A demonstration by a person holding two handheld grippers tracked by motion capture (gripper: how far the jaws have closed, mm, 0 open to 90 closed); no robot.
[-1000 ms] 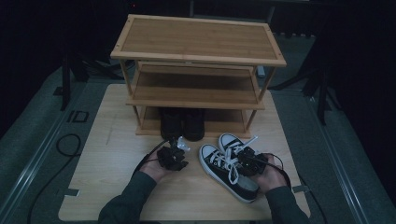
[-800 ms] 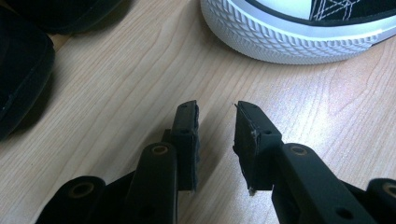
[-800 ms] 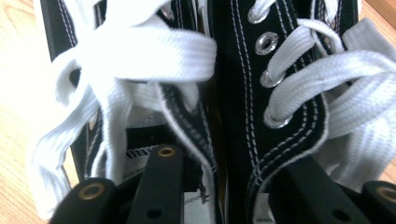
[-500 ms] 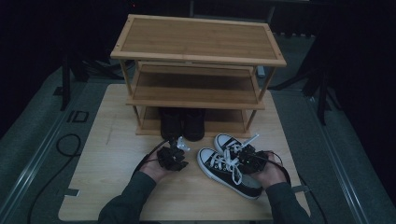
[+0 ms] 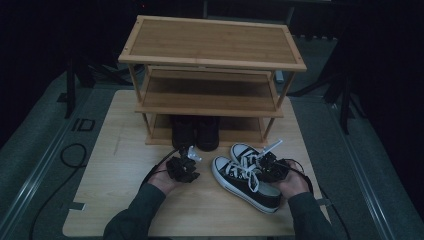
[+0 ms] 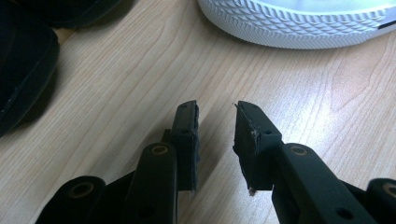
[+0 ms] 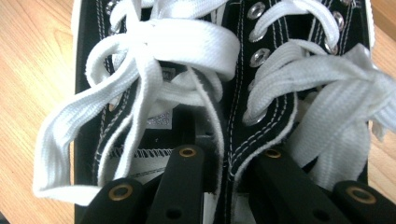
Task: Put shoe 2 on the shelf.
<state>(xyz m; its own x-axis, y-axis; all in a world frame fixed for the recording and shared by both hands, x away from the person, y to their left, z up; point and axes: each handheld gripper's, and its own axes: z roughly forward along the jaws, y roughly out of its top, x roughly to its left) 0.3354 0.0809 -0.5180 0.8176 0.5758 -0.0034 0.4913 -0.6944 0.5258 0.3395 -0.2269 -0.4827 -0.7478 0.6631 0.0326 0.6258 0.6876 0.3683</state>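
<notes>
A pair of black low sneakers point(image 5: 241, 176) with white laces and white toe caps lies on the wooden table, toes pointing towards the rack. My right gripper point(image 5: 267, 162) comes at them from the heel side. Its jaws have just been closing, and its two fingers point(image 7: 187, 177) reach into the two shoe openings and pinch the adjoining inner collars point(image 7: 229, 140) together. My left gripper point(image 6: 215, 109) rests low over bare table to the left of the sneakers, open with nothing between its pads. One white toe cap point(image 6: 299, 23) lies just beyond it.
A three-tier bamboo shoe rack point(image 5: 210, 60) stands at the back of the table point(image 5: 115, 165). A pair of dark shoes point(image 5: 195, 132) sits under its lowest shelf, close ahead of my left gripper point(image 5: 187, 156). Cables trail off the table's front edge.
The sneakers' toes have shifted slightly to the left with my right hand. The left gripper has stayed where it was.
</notes>
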